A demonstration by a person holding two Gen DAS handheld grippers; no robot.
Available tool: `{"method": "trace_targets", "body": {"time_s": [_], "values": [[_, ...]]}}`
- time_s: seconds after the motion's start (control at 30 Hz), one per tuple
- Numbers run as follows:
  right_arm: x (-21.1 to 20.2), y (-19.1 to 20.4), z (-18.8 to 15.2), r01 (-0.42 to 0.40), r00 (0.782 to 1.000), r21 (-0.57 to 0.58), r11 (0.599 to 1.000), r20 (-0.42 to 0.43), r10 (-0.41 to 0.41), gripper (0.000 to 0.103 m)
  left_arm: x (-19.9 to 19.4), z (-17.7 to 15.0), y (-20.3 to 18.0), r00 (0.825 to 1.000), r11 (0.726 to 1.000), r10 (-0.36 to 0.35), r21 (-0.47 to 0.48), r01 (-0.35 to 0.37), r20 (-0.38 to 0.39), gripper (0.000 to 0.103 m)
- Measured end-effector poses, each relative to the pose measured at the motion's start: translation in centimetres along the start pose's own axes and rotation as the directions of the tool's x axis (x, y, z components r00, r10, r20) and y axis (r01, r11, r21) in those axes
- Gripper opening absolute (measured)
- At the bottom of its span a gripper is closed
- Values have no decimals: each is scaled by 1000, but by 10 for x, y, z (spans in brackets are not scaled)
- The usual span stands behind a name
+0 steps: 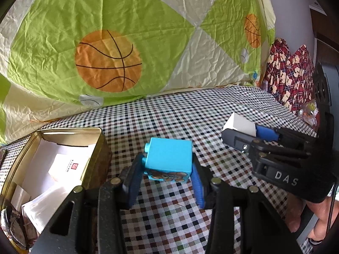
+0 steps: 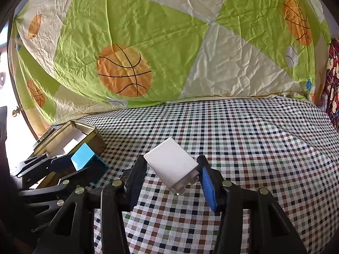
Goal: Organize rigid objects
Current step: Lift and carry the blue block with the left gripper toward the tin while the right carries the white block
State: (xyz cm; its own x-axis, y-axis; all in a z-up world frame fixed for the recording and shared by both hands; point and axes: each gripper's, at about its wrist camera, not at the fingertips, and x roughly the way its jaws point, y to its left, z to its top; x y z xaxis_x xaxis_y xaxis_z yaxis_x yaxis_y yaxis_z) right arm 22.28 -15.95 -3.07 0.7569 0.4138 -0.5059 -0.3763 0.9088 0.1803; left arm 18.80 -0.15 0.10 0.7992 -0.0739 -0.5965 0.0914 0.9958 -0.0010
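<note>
My left gripper [image 1: 167, 169] is shut on a blue toy block [image 1: 169, 158] with studs on its left face and a cartoon picture on its underside, held above the checked bed cover. My right gripper [image 2: 172, 170] is shut on a white toy block [image 2: 172, 165], tilted, studs pointing down to the right. From the left wrist view the right gripper [image 1: 237, 130] shows at the right with the white block [image 1: 239, 123] at its tips. From the right wrist view the left gripper [image 2: 84, 165] sits at the lower left with the blue block [image 2: 84, 155].
An open gold tin [image 1: 101, 146], with white cards and papers inside, stands on the checked cover [image 1: 169, 116] at the left; it appears again as the tin [image 2: 95, 136]. A green and cream quilt with basketballs [image 1: 127, 42] rises behind. A red patterned cloth [image 1: 290, 74] lies at the far right.
</note>
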Motion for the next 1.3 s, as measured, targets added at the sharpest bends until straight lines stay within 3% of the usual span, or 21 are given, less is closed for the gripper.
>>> {"method": "trace_targets", "body": {"time_s": [0.4,0.93,1.3], "values": [[5,23,0,-11,1000,-55,998,-20,10,51,-30,13,24,996,998,11,-68,-5,88,42],[7,67,24,-88,996,-120,989,-11,87,51,-62,22,72,993,988,39,-156,-21,114,42],[12,105,41,-134,991,-177,975,6,137,51,-72,16,117,986,972,138,-203,-116,95,42]]}}
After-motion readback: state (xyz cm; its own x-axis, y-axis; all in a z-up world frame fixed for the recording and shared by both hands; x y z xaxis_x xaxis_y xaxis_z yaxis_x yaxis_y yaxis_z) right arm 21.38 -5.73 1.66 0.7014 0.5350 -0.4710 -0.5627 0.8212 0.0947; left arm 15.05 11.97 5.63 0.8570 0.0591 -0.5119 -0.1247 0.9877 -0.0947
